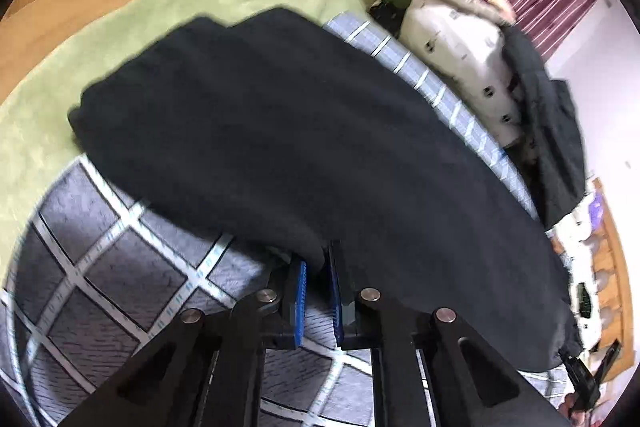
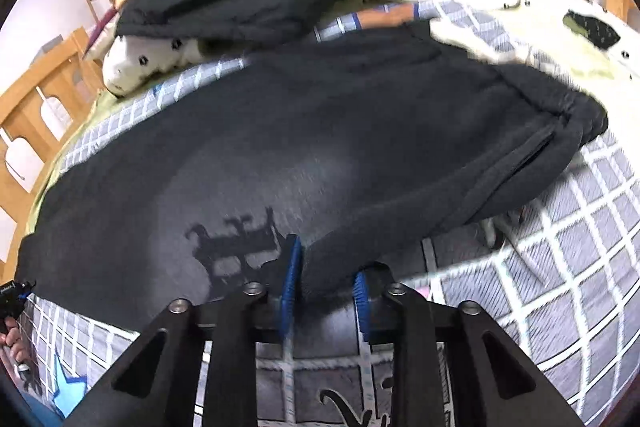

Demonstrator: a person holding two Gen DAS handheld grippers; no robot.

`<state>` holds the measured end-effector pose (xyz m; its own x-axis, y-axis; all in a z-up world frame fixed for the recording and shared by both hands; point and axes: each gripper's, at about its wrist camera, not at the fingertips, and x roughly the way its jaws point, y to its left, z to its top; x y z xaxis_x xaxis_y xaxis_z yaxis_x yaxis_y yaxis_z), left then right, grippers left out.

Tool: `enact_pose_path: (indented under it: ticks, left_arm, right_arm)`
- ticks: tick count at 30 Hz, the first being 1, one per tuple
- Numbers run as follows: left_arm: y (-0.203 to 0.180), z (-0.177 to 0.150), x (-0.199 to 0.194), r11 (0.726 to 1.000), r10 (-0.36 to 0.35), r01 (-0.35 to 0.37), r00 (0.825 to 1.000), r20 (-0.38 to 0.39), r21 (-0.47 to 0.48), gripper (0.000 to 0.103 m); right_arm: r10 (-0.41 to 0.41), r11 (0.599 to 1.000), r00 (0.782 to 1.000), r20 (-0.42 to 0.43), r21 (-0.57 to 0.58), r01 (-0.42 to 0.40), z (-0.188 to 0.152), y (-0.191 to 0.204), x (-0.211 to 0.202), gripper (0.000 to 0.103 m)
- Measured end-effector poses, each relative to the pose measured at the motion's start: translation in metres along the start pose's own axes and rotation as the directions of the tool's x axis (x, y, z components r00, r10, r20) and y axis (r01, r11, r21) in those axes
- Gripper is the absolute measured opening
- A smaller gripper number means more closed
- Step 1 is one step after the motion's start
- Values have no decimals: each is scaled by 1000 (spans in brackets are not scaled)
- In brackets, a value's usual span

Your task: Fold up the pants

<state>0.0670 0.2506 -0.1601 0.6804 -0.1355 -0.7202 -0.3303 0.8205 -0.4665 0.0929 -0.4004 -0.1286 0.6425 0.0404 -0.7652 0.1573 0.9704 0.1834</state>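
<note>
Left tool [image 1: 318,291] pinched narrow on the near hem of the dark pants [image 1: 304,131], right tool [image 2: 326,291] clamped on a thicker bunch of that same edge. Both angled steeply down at the pants, spread lengthwise across the checked bed [image 1: 120,267], waistband beyond the right tool. Gripped along one side, probably to lift and fold it across.

left claw [image 1: 320,275] pinched shut, right claw [image 2: 326,277] seemingly clamped
</note>
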Motion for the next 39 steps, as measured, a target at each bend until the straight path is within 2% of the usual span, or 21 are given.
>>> enact_pose_path:
  ticks: [6, 8, 11, 17, 20, 23, 25, 26, 27, 29, 31, 34, 39]
  left_arm:
    - [-31, 40, -32, 993, -78, 68, 991, 110, 93, 10]
    - [-45, 59, -31, 991, -81, 65, 987, 136, 120, 10]
    - [-67, 85, -21, 985, -56, 25, 982, 183, 171, 10]
    - [-116, 122, 36, 964, 35, -90, 975, 218, 249, 10]
    - [-131, 135, 74, 956, 83, -136, 975, 206, 260, 10]
    - [-137, 141, 110, 949, 136, -180, 975, 175, 260, 11]
    - [-139, 142, 121, 942, 168, -206, 973, 158, 265, 24]
    - [-139, 142, 124, 941, 173, -207, 974, 145, 268, 34]
    - [-140, 141, 122, 945, 158, -189, 978, 134, 266, 51]
    - [-139, 137, 110, 953, 113, -152, 981, 160, 264, 72]
    - [-141, 130, 95, 947, 116, -166, 975, 187, 277, 73]
    - [-133, 114, 70, 941, 122, -159, 983, 140, 299, 73]
    - [-89, 56, 27, 978, 32, -34, 999, 16, 206, 73]
  right_arm:
    - [78, 997, 990, 121, -39, -74, 51, 15, -36, 19]
    - [101, 995, 985, 137, -37, -97, 72, 18, -35, 19]
    - [97, 994, 983, 153, -63, -88, 98, 28, -27, 19]
    - [68, 995, 985, 159, -80, -56, 150, 52, 24, 19]
    - [37, 996, 992, 123, -79, -27, 168, 56, 66, 21]
    - [32, 998, 998, 51, -56, -29, 182, 55, 112, 30]
    - [55, 998, 998, 23, -24, -55, 184, 54, 129, 46]
    - [73, 997, 997, 20, -20, -73, 183, 55, 130, 49]
    - [103, 994, 994, 21, -28, -102, 181, 58, 128, 54]
    - [140, 988, 989, 46, -79, -136, 172, 65, 115, 60]
    - [138, 982, 989, 58, -139, -129, 163, 73, 99, 66]
    - [90, 976, 993, 77, -204, -72, 137, 75, 68, 67]
    - [31, 988, 998, 55, -156, -22, 78, 35, 22, 67]
